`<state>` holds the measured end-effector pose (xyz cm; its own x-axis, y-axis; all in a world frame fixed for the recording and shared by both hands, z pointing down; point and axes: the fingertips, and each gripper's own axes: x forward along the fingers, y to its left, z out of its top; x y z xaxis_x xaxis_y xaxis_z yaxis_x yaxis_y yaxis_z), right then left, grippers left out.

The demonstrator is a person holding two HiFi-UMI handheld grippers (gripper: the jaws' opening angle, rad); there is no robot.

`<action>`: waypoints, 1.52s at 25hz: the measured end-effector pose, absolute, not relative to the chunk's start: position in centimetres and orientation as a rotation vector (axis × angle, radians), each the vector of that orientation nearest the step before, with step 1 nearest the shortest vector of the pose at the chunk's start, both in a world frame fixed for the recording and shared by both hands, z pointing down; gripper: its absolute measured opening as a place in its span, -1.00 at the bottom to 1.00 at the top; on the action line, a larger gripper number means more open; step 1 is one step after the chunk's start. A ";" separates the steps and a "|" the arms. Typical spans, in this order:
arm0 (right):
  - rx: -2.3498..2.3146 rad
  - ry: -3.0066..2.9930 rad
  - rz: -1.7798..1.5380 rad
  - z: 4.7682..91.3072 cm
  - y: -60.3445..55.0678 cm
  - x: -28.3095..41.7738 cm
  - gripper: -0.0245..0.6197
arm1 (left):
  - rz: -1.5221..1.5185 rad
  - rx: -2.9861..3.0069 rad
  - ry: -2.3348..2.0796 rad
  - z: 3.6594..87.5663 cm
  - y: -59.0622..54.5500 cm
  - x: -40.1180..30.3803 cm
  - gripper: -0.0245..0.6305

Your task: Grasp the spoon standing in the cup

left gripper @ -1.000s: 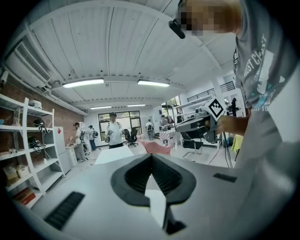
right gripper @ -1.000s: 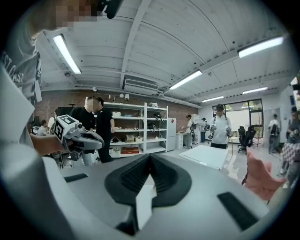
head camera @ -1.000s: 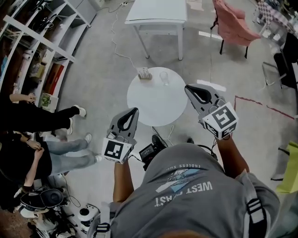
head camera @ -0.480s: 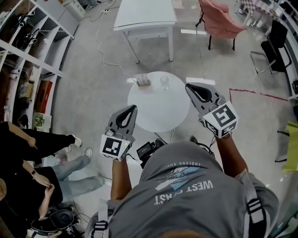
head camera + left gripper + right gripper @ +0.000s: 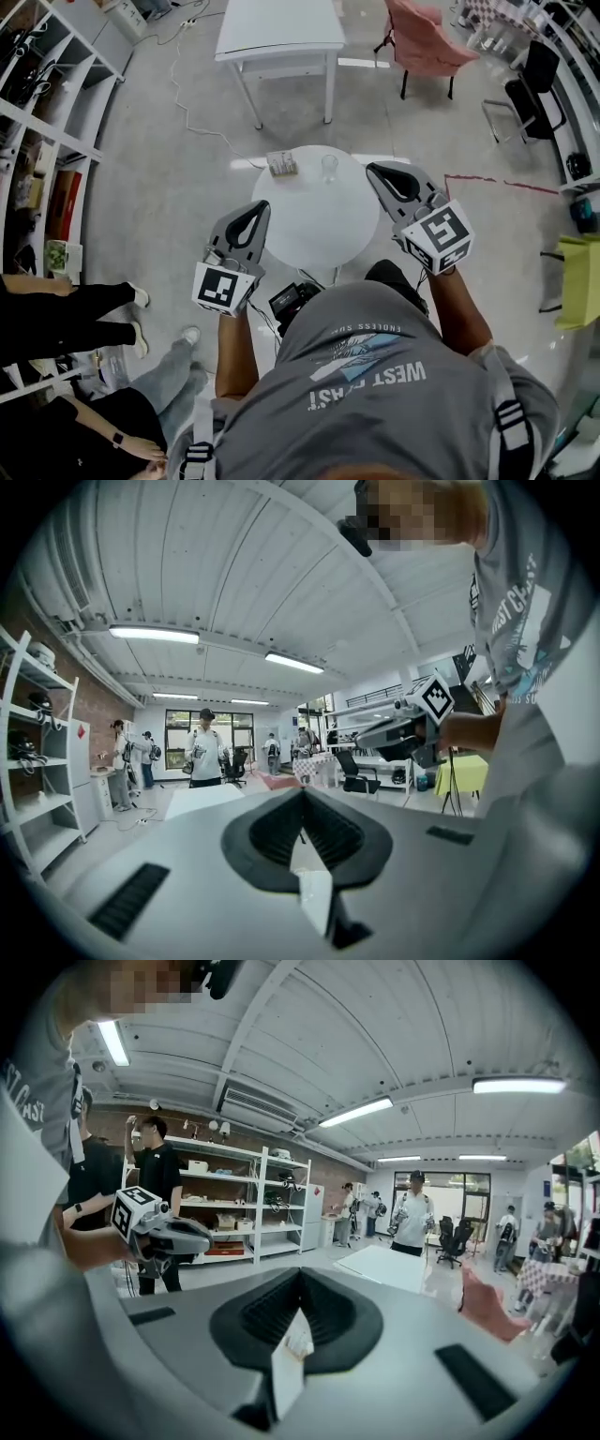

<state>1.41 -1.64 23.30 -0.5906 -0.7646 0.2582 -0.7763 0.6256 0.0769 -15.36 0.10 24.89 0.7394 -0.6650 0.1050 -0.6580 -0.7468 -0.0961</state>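
A clear glass cup (image 5: 329,167) stands near the far edge of the round white table (image 5: 309,220); it is too small in the head view to make out a spoon in it. My left gripper (image 5: 258,207) hovers over the table's near left edge, jaws together, nothing held. My right gripper (image 5: 373,170) hangs over the table's right edge, just right of the cup, also shut and empty. In the left gripper view the jaws (image 5: 302,792) meet at their tips; in the right gripper view (image 5: 300,1273) they do too. Neither gripper view shows the cup.
A small box (image 5: 280,163) lies left of the cup. Behind the round table stand a white rectangular table (image 5: 281,33) and a pink chair (image 5: 427,47). Shelves (image 5: 37,112) line the left side, black chairs (image 5: 539,84) the right. People (image 5: 66,319) stand at lower left.
The round table with the cup has come closer and now lies between both grippers. Both grippers stayed shut. The people at the left have slid down and out of view.
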 end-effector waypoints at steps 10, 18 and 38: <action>1.083 -2.620 0.098 26.5 -7.0 -1.0 -0.92 | -0.215 -2.857 1.274 27.3 -2.8 -17.4 -0.91; 0.908 -2.673 0.130 28.3 -12.9 -1.2 -0.92 | -0.300 -2.799 1.476 28.3 -6.0 -17.5 -0.91; 0.786 -2.625 0.311 39.0 -20.3 -0.6 -0.91 | -0.465 -2.819 1.633 34.4 -9.7 -15.4 -0.92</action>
